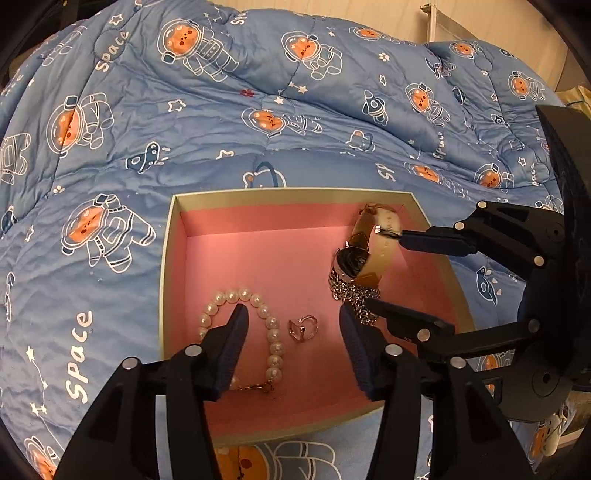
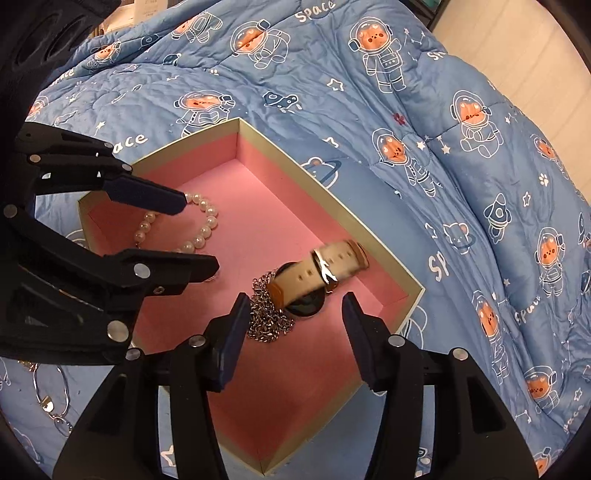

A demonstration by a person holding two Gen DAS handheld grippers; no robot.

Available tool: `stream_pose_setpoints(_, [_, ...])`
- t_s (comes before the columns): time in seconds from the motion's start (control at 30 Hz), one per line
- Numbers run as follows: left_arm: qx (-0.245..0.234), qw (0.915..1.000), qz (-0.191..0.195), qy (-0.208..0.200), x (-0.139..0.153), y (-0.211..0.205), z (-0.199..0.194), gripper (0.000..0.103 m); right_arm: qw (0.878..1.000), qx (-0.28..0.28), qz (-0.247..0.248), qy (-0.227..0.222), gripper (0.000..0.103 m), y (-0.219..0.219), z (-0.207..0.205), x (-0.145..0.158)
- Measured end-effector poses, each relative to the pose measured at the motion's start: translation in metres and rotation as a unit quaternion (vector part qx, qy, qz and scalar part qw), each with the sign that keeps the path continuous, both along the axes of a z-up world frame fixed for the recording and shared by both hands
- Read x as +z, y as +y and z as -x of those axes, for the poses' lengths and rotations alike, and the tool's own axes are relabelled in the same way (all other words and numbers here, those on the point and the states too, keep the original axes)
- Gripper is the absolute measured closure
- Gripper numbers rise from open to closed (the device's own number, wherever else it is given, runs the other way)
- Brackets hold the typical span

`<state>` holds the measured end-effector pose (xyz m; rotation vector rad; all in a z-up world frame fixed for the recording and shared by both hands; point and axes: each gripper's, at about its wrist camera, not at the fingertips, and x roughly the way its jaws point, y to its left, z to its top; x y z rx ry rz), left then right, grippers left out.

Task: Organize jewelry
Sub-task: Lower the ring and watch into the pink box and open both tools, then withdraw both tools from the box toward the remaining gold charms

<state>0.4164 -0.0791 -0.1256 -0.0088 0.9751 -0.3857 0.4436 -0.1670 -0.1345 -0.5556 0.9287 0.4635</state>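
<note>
A cream box with a pink lining [image 1: 173,236] [image 2: 373,236] lies on the bed. Inside it are a pearl bracelet [image 1: 271,334] [image 2: 207,221], a small silver ring [image 1: 303,328], a silver chain [image 1: 352,293] [image 2: 267,319] and a watch with a cream strap [image 1: 380,236] [image 2: 325,267] resting on the chain. My left gripper [image 1: 293,326] [image 2: 199,232] is open over the bracelet and ring. My right gripper [image 2: 293,314] [image 1: 384,269] is open around the watch and chain, not gripping them.
The box sits on a rumpled blue quilt with astronaut prints [image 1: 258,92] [image 2: 461,166]. A thin silver necklace [image 2: 51,398] lies on the quilt to the left of the box in the right wrist view. A pale wall [image 1: 480,22] is beyond the bed.
</note>
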Motion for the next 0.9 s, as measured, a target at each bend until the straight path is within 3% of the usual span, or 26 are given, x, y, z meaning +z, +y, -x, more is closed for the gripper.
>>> stream_pose_setpoints(0.2, [0.003, 0.9995, 0.003, -0.032, 0.020, 0.008, 0.009, 0.044, 1.000, 0.002, -0.002, -0.026, 0.042, -0.005, 0.007, 0.012])
stream_pose_setpoints(0.27, [0.010, 0.9989, 0.003, -0.046, 0.028, 0.014, 0.015, 0.037, 0.999, -0.004, -0.014, -0.038, 0.036, -0.010, 0.012, 0.020])
stream_pose_setpoints(0.33, [0.021, 0.9980, 0.009, -0.058, 0.036, 0.022, 0.023, 0.024, 0.998, -0.020, -0.034, -0.055, 0.031, -0.015, 0.020, 0.030])
stream_pose_setpoints(0.43, [0.032, 0.9968, 0.028, -0.068, 0.044, 0.035, 0.040, 0.017, 0.993, -0.045, -0.087, -0.062, 0.031, -0.025, 0.038, 0.045])
stream_pose_setpoints(0.53, [0.037, 0.9963, 0.023, -0.074, 0.045, 0.044, 0.062, 0.011, 0.987, -0.063, -0.129, -0.067, 0.027, -0.032, 0.063, 0.054])
stream_pose_setpoints(0.9, [0.026, 0.9952, -0.028, -0.090, 0.023, 0.063, 0.156, 0.008, 0.976, -0.108, -0.182, -0.049, 0.027, -0.045, 0.152, 0.033])
